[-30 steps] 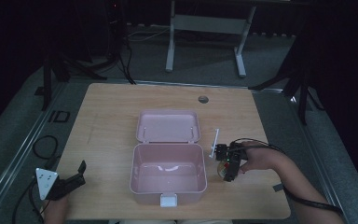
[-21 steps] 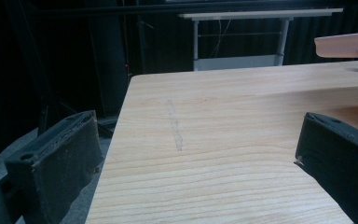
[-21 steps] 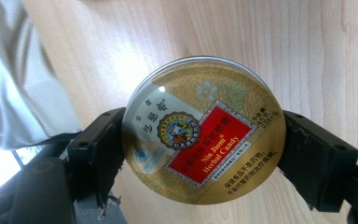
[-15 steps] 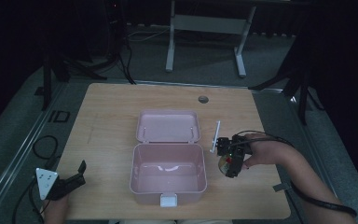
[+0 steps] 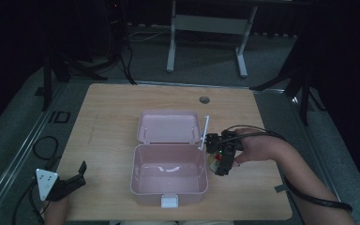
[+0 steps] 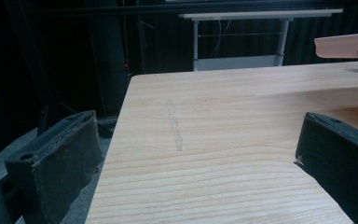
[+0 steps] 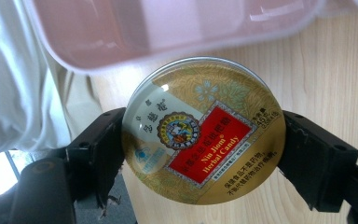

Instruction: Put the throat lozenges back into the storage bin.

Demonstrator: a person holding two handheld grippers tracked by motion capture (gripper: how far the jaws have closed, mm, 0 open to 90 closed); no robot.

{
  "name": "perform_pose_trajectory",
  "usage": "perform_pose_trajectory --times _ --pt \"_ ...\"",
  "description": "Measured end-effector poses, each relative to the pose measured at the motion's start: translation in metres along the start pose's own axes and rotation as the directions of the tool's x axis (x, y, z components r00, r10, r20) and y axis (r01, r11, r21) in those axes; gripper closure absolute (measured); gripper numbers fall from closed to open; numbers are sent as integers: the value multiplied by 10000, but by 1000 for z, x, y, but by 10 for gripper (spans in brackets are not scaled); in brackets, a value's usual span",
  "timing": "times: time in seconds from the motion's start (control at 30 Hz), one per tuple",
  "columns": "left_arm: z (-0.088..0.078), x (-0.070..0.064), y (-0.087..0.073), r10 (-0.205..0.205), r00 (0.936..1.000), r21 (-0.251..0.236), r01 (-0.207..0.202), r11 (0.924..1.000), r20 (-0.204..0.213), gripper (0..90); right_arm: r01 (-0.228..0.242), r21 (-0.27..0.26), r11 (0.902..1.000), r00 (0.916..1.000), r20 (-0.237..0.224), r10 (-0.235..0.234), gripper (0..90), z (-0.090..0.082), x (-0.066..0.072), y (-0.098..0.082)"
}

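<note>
Pink plastic makes up the open box in the middle of the wooden table in the high view, its lid lying flat behind it and a white latch at its front edge. The right forearm reaches in from the lower right, bent at the wrist, and the right hand holds the right gripper just beside the box's right wall, above the table. A small round tin sits between its jaws. The left gripper rests low at the table's front left corner, well apart from the box, jaws pointing toward it.

From the left gripper view, the two black jaws stand wide apart with bare wood grain between them; an edge of the box shows at the upper right.

From the right gripper view, the jaws are clamped on opposite sides of the gold tin, its red label reading "Nin Jiom Herbal Candy". The box rim lies just beyond it.
</note>
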State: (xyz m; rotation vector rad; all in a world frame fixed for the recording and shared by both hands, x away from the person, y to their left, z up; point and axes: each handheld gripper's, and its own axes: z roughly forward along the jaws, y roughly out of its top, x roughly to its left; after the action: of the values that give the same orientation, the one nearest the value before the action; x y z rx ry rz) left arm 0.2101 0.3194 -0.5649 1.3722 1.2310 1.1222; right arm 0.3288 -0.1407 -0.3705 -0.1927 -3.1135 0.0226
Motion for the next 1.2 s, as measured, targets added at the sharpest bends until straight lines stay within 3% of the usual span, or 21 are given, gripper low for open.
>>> perform_pose_trajectory --times 0.63,0.87,1.2 --pt "0 0 0 -26 10000 -3 26 10000 29 5 1253 -300 9917 9919 -168 -1258 201 3 21 66" --pt "0 0 0 -28 10000 -4 28 10000 40 5 1402 -76 9901 9894 -378 -1404 201 26 20 79" --pt "0 0 0 -8 10000 -2 8 10000 53 5 1543 312 9875 9858 -713 -1518 201 65 16 84"
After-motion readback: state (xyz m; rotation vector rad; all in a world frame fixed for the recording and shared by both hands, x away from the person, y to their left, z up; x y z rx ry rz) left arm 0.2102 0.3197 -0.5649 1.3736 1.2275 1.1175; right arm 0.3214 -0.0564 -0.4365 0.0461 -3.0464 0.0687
